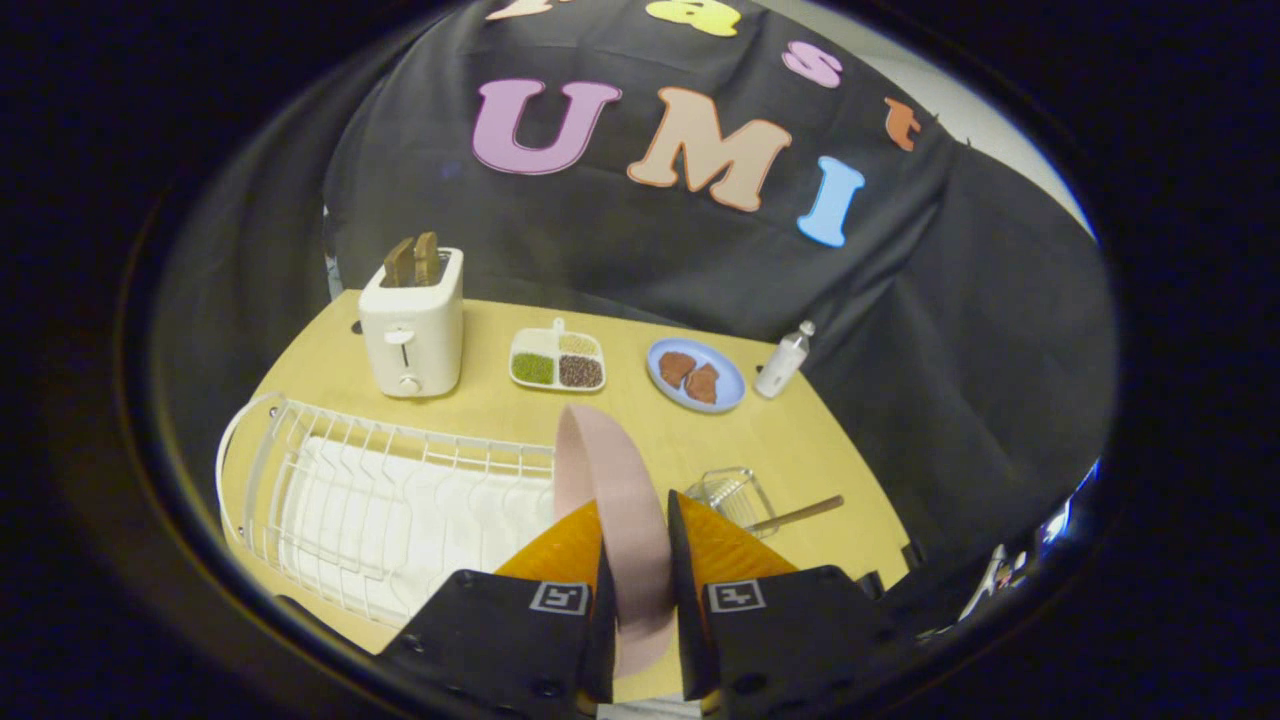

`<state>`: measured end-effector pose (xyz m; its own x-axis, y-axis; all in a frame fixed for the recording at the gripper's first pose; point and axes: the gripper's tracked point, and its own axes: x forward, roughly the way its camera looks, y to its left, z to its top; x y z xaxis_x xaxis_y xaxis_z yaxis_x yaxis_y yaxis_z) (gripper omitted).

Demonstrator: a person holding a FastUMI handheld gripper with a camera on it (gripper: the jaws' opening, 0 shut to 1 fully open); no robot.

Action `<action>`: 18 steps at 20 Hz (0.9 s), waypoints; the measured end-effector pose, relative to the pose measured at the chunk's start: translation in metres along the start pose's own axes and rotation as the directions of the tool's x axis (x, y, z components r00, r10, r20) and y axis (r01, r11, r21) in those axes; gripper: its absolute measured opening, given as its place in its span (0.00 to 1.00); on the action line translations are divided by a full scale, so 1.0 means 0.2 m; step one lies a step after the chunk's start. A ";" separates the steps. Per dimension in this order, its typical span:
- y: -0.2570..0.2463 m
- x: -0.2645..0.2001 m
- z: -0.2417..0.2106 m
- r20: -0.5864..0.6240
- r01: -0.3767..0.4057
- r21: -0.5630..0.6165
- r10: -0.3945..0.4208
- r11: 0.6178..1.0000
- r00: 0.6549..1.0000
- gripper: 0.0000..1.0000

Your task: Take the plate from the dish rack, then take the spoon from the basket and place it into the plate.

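A pink plate [612,478] stands on edge between my fingers, and my gripper [636,520] is shut on it, holding it above the table just right of the white wire dish rack [380,490]. Beyond my right finger sits a small wire basket [732,494] with a wooden-handled spoon [800,514] leaning out of it to the right. The plate's lower part runs down between the finger bodies.
On the wooden table [640,430] beyond: a white toaster [412,328] with toast, a divided tray [557,360] of grains, a blue plate [696,376] with brown pieces, and a small white bottle [783,362]. The table's right edge lies past the basket.
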<state>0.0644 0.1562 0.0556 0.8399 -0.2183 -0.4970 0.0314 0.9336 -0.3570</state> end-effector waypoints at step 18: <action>-0.84 -0.31 -0.19 0.145 0.151 0.452 -0.240 0.879 0.960 0.19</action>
<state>-0.0134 0.0020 0.1167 0.8774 -0.3921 -0.2766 0.3995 0.9162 -0.0314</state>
